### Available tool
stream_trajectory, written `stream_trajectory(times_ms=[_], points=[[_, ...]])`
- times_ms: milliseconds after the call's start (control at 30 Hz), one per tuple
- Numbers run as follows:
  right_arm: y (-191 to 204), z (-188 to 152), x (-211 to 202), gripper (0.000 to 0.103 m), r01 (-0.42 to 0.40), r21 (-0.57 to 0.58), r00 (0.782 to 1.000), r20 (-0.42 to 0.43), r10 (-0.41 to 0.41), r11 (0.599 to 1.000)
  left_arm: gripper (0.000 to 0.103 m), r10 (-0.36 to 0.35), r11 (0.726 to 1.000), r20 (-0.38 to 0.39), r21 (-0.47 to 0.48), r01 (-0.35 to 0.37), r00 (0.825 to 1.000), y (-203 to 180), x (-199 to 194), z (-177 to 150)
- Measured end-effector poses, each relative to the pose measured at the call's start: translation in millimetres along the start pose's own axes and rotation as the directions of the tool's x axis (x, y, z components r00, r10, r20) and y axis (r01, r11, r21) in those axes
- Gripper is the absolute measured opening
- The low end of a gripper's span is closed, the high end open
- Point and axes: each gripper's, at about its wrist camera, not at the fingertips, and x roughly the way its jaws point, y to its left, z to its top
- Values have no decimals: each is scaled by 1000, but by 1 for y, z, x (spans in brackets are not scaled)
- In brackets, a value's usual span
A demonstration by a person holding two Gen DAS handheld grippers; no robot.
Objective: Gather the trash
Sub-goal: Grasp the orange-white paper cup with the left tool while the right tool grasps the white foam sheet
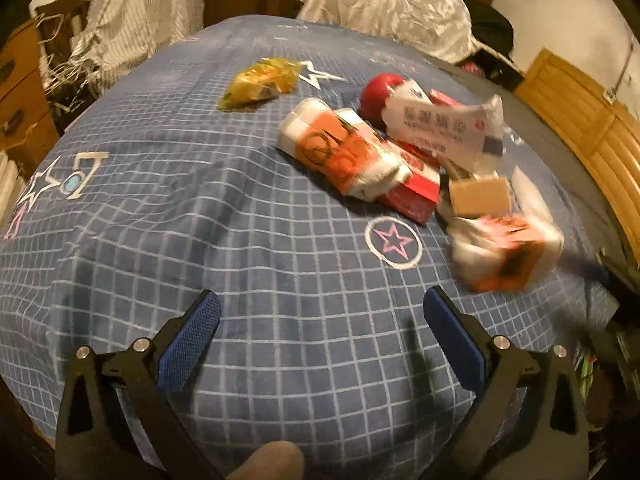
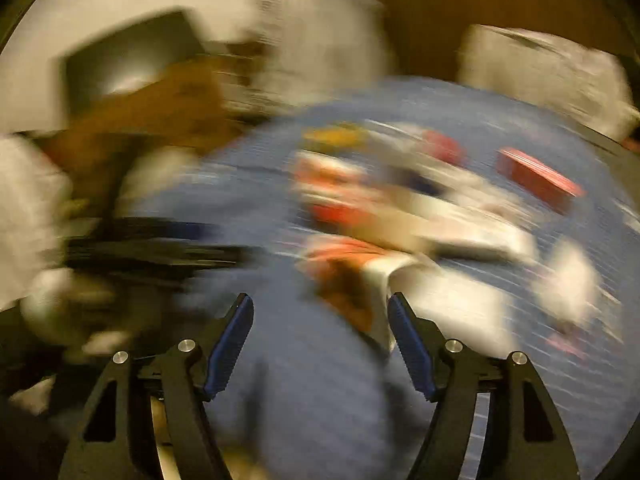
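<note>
Heavily blurred: right hand-held gripper (image 2: 321, 334) spread wide over blue sheet (image 2: 320, 400), wrappers (image 2: 348, 196) at twelve o'clock.

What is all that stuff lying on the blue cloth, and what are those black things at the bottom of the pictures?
Blue grid-patterned cloth with star prints: one, covers the whole surface.
Crumpled yellow plastic wrapper: one, far side, apart from the pile.
Orange-and-white packets: two, one mid-pile, the other nearest on the right, blurred.
White printed box: one, on top of the pile.
Red round object: one, behind the pile.
Red flat boxes: at least one, under the packet.
Small brown cardboard box: one, right of the pile.
Crumpled white sheet: one, beyond the cloth.
Left gripper: blue-padded jaws apart, empty.
Right gripper: jaws apart, empty; its view is badly blurred.
</note>
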Motion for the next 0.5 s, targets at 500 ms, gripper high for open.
stream_trajectory(times_ms=[500], points=[[-9,-9,37,71,130,113,990,-71,-123,985,98,26,991,48,-132,-19,999,35,-17,0]])
